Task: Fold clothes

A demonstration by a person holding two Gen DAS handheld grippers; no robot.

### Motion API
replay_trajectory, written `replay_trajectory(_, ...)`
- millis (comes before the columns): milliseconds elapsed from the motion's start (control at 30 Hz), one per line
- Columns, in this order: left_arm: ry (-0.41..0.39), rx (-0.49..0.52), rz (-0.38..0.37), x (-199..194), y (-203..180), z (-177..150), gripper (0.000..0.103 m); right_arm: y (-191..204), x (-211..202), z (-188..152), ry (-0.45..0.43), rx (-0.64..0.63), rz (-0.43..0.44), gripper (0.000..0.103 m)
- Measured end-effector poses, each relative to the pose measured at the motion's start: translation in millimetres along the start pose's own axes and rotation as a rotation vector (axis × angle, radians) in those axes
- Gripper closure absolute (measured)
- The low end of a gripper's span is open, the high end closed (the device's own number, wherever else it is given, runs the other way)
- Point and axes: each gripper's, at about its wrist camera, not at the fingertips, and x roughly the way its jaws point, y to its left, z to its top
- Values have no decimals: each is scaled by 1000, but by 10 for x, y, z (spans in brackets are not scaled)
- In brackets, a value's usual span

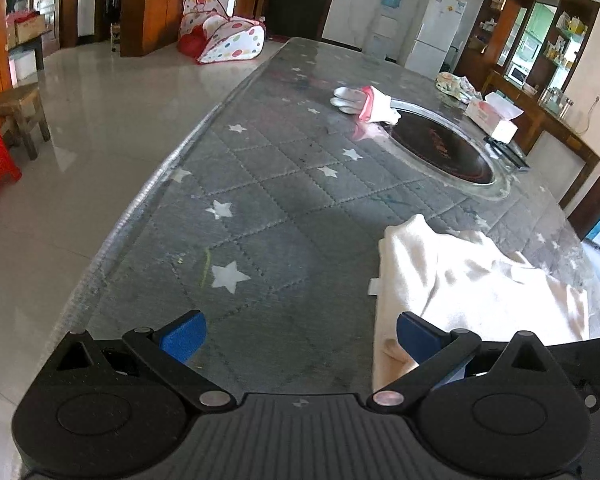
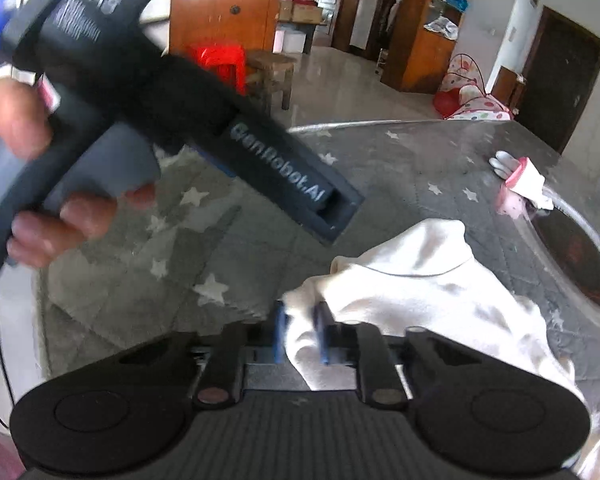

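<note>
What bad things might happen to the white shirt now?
Only the right gripper pinches the shirt, by a small bunch of cloth, so it might slip out or drag crumpled. The left gripper is open, with one finger over the shirt's edge; closing there could grab a poor spot and skew the fold. The shirt lies close to the round black plate set in the table, so a pull that way might sweep it onto the plate.

Readable lettering

"GenRobot.AI" runs in pale letters along the dark left gripper (image 2: 300,184), above and ahead of the right fingers; other print is blurred.
</note>
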Motion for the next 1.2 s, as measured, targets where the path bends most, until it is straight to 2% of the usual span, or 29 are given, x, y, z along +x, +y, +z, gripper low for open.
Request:
replay_trajectory(100,16,-56,-50,6,19,25,0,-103,-111,-1,-36,54,21,96)
replay_trajectory(267,72,-219,-195,70,76,76,0,-276,-296,-2,-96,144,56,97)
replay_trajectory(500,158,-344,-344,246,-45,100,2,-460,-524,-42,-169,237,93,97)
replay_trajectory(600,211,-390,-409,363,-123,78,13,-476,-582,-75,-192,242,105,97)
replay_trajectory(700,250,-426,-477,486,-181,36,32,-486,-615,-102,-206,239,120,97)
replay_trajectory(733,259,-438,-491,521,-190,24,44,-487,-621,-112,-208,238,125,97)
replay_trajectory(767,266,-449,-502,555,-198,13,60,-485,-617,-129,-206,233,127,97)
replay_trajectory(867,270,-444,-472,608,-199,-5,81,-518,-619,-202,-196,233,121,95)
replay_trajectory(900,270,-442,-463,623,-199,-10,82,-571,-640,-244,-195,249,106,94)
replay_trajectory(967,267,-433,-458,627,-198,-6,84,-677,-683,-327,-193,281,78,84)
replay_trajectory(1133,251,-382,-433,598,-245,-5,84,-943,-789,-535,-188,361,6,77)
replay_trajectory(1200,243,-363,-418,586,-276,-1,84,-1148,-857,-690,-172,419,-79,72)
